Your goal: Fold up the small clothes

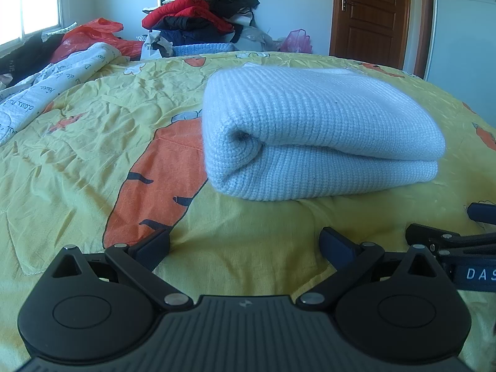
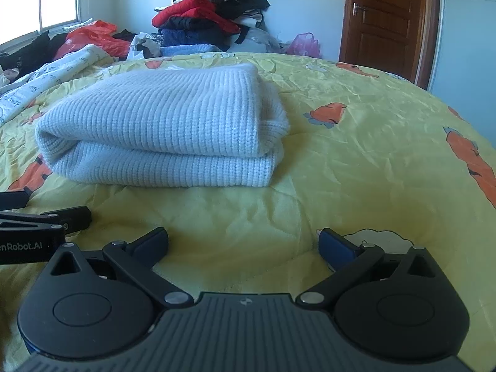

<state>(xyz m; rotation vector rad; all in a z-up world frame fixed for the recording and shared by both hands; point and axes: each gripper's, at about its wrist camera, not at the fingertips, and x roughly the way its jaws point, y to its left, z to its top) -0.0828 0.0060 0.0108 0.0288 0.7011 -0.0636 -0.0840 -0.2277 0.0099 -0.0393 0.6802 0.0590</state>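
Two views, left wrist first. Left gripper point(image 1: 245, 243) low over the quilt point(image 1: 93, 161), jaws wide apart, holding nothing. Sweater point(image 1: 310, 130) ahead of the jaws and a little right, well clear of the fingertips, lying folded double with the rolled fold facing the left jaw. Right gripper point(image 1: 449, 241) poking in past the right jaw, level with this one. Clothes pile point(image 1: 201, 9) far beyond, against the wall.

Over to the right wrist. Right gripper point(image 2: 243, 243) also down near the quilt point(image 2: 356, 155), jaws spread, empty. Sweater point(image 2: 161, 124) ahead and left of the jaws, apart from them, open edges stacked toward the right jaw, top layer sitting fairly square on the bottom one. Left gripper point(image 2: 62, 217) beside the left jaw.

Looks like the fold on this piece is finished and both tools are pulled back: release or pause step. Next, probably either a tidy-up nudge on the loose edges, or a reach for another garment. Either way: forward travel, jaws kept apart until over cloth, then a pinch on an edge only.
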